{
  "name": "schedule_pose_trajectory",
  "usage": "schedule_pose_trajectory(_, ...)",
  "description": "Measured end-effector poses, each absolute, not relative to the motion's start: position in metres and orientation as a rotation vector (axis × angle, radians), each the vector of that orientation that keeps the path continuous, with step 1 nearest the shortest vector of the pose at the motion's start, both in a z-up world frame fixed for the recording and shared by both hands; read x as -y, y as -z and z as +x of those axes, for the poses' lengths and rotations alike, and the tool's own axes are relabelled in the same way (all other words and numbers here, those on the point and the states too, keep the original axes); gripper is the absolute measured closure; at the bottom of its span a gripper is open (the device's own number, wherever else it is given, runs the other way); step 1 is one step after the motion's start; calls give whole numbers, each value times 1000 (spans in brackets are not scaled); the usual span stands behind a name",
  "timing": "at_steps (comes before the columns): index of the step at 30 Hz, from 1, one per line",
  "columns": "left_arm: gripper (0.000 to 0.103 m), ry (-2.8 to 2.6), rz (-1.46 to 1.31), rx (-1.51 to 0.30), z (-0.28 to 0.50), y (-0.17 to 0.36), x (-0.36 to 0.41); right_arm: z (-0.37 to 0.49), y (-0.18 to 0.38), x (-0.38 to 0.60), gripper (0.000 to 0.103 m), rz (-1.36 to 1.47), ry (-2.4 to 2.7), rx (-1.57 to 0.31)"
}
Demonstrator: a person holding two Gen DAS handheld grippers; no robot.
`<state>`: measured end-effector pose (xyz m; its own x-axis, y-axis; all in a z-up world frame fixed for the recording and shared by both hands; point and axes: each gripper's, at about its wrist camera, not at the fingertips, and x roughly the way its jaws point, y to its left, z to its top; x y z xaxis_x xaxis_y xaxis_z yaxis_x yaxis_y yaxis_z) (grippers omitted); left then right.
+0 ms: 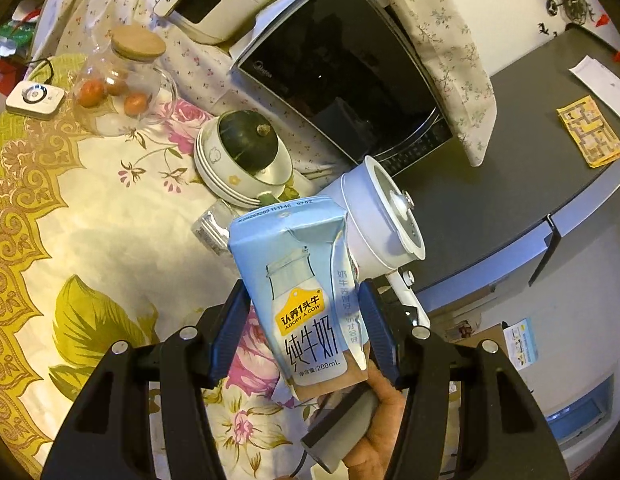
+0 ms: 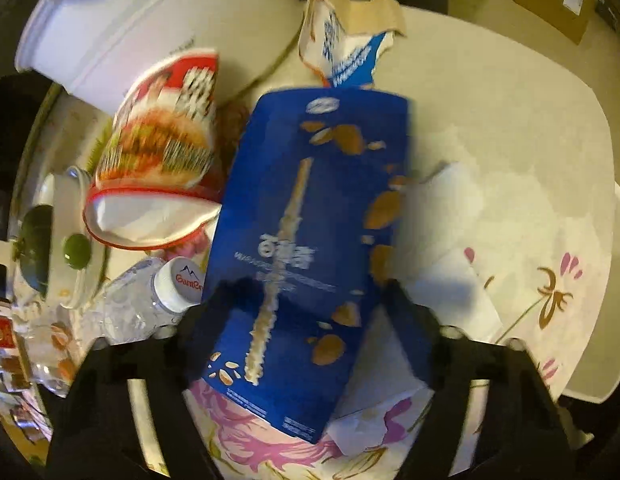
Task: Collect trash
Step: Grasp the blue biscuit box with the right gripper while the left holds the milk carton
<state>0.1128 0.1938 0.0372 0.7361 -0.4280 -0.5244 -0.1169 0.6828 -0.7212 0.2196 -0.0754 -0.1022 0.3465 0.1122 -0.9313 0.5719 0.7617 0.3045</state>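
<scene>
Left gripper (image 1: 304, 320) is clamped on the pale blue milk carton (image 1: 300, 280), lifted clear above the surface (image 1: 110, 216); a hand (image 1: 378, 420) shows under the carton. Behind it sit a white pot (image 1: 384, 216), stacked bowls (image 1: 230, 172) with a dark squash (image 1: 246, 140) on top, a glass jar (image 1: 122, 84) and a microwave (image 1: 342, 76).

Over to the right gripper (image 2: 306, 300): its fingers flank the blue box (image 2: 306, 240), which lies on the floral surface (image 2: 510, 160); the picture is blurred, so I can't tell if the pads press on it. Just beside the box: a water bottle (image 2: 150, 300), a tipped red noodle cup (image 2: 162, 152), a torn wrapper (image 2: 342, 48) and white paper (image 2: 442, 240).
</scene>
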Motion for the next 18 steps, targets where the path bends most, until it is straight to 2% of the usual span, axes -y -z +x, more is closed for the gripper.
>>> schedule_pose_trajectory(3, 47, 189, -815, -745, 114, -36, -192, 214, 92, 86, 57, 665, 284, -1176)
schedule_pose_trajectory(9, 47, 176, -825, -751, 115, -33, -191, 202, 76, 93, 72, 701, 71, -1068)
schedule_pose_trajectory(18, 47, 167, -848, -745, 116, -33, -199, 208, 77, 77, 69, 773, -184, -965)
